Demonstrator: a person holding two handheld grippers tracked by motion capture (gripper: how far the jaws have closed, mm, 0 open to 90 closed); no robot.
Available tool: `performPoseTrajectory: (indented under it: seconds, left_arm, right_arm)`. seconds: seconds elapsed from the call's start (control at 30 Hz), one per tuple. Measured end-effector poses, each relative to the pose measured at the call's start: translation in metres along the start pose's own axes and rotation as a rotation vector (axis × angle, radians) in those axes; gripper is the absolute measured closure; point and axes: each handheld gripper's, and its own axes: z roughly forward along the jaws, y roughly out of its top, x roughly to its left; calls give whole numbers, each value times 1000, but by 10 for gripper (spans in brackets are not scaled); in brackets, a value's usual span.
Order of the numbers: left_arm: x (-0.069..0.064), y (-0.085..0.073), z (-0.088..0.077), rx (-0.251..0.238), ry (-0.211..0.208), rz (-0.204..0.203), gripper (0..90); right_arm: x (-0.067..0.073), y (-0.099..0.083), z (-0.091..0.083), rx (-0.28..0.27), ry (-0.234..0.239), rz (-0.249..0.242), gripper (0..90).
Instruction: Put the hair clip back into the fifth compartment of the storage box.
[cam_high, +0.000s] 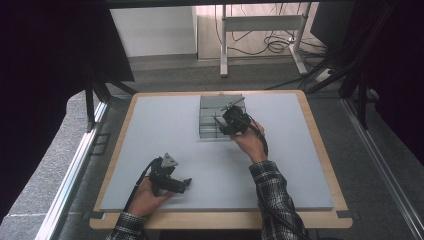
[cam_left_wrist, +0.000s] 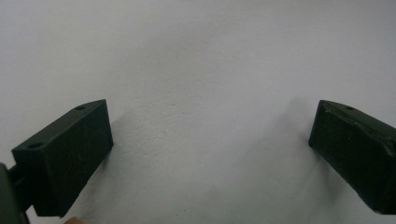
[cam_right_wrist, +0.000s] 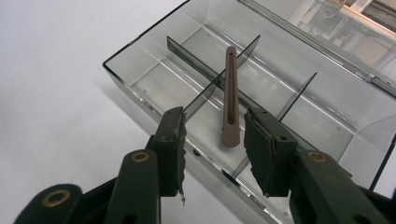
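My worry here is the tan slotted stick (cam_right_wrist: 229, 95): it leans on the edge of a dark divider (cam_right_wrist: 205, 91) in the clear compartment box (cam_right_wrist: 140, 51), near the middle of the right gripper view, its lower end down in a compartment close to the near wall. I judge that it could tip or slide off that divider, roll into the neighbouring cell, or be nudged by a pad if I draw the hand away carelessly, since the right gripper (cam_right_wrist: 214, 140) hangs just above it with its jaws released, one pad on either side of the stick's lower end and neither pressing it. The worn pad facing at the lower left of that frame could also snag it. In the high view the right gripper (cam_high: 233, 121) sits over the box (cam_high: 212, 105) at the upper middle of the worktop (cam_high: 165, 125). Apart from the stick, the box's compartments look empty as far as I can see. The left gripper (cam_high: 172, 183) rests at the lower left, and in the left gripper view its jaws stand wide apart over bare worktop (cam_left_wrist: 201, 70), holding nothing.
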Motion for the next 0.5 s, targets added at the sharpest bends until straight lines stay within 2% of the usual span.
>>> performPoseTrajectory:
  seconds: [0.5]
  left_arm:
    - [0,0,0,0,0,1,0]
  right_arm:
    - [3,-5,-12,-8,8,0,509]
